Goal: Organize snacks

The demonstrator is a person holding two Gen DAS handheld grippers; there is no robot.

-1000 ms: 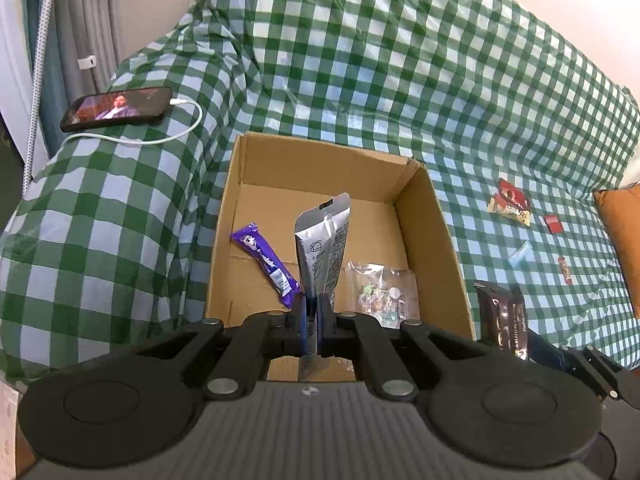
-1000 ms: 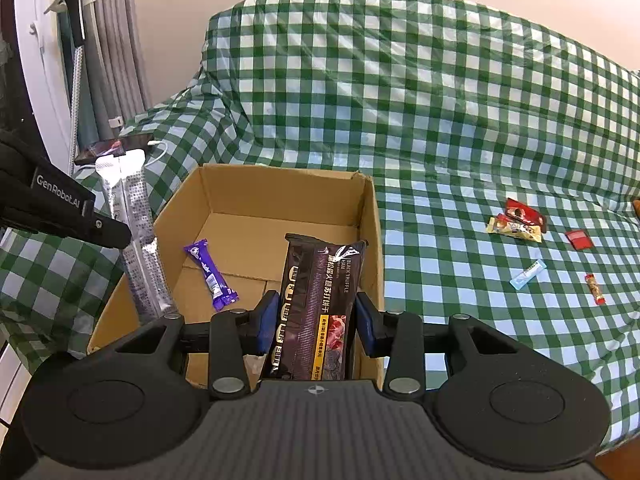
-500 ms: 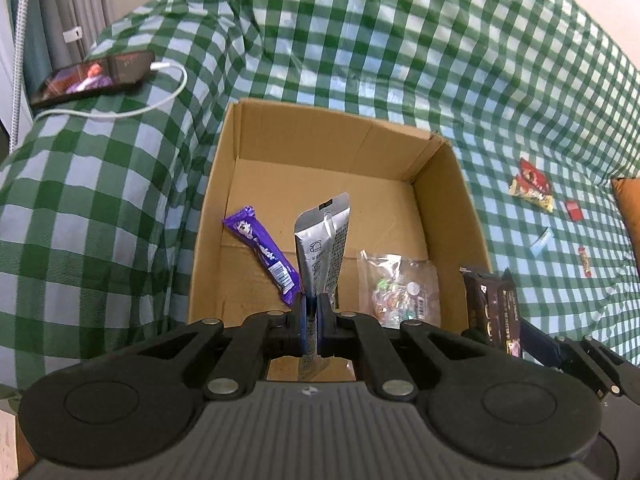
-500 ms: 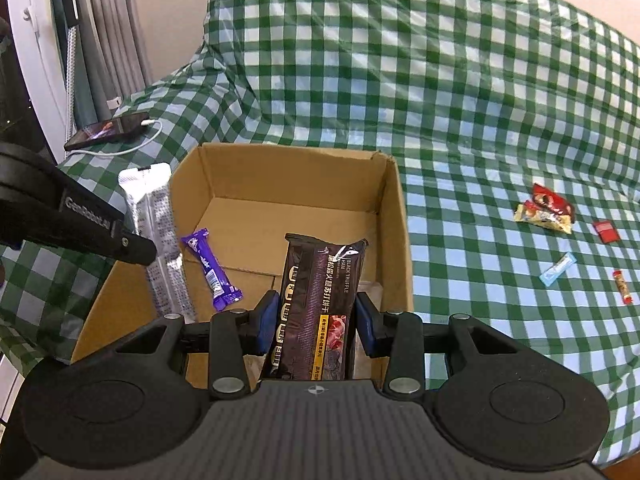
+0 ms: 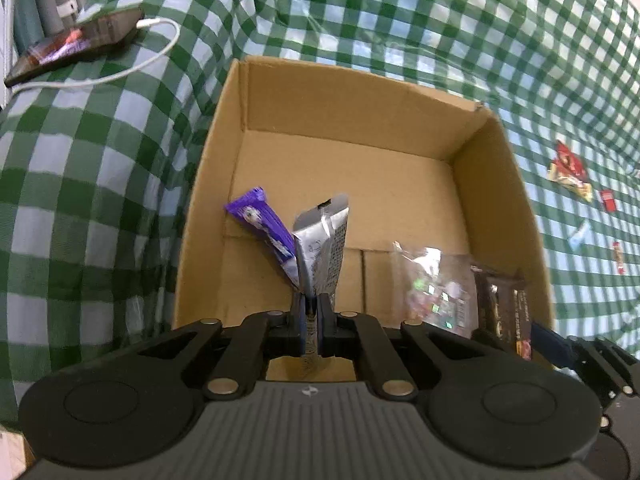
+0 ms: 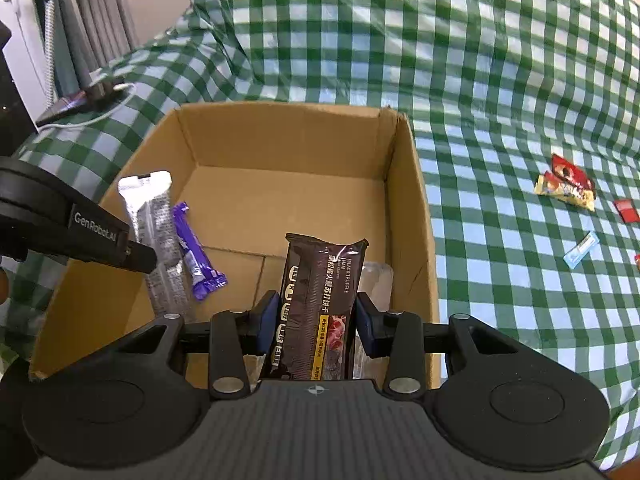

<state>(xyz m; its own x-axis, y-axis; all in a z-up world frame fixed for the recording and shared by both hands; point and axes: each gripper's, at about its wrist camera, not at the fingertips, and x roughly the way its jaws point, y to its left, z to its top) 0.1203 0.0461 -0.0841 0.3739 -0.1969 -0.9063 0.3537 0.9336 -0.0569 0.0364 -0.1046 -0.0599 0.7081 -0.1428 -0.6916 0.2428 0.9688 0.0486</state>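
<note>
Over on the far left, a phone [image 5: 76, 46] with a lit screen lies on the green checked cloth [image 5: 100, 152], a white cable [image 5: 120, 72] plugged into it. Next comes the open cardboard box [image 5: 500, 184], sitting on the same cloth. Inside it, near its left wall, a purple chocolate bar [image 5: 264, 236] lies on the floor. Just beside that, the left tool [image 5: 310, 312] has its jaws pinched nearly together on the lower end of a silver snack sachet [image 5: 322, 248], which stands upright over the box. A clear bag of small sweets [image 5: 434, 288] rests on the box floor toward the right wall. Above that corner the right tool [image 6: 316, 320] grips a dark brown biscuit pack [image 6: 320, 300] across its width, jaws about halfway apart, the pack upright. Well right of the box, several small snacks lie loose on the cloth: a red and yellow pair of wrappers [image 6: 566, 186], a red packet [image 6: 626, 210] and a pale blue stick [image 6: 580, 250].
</note>
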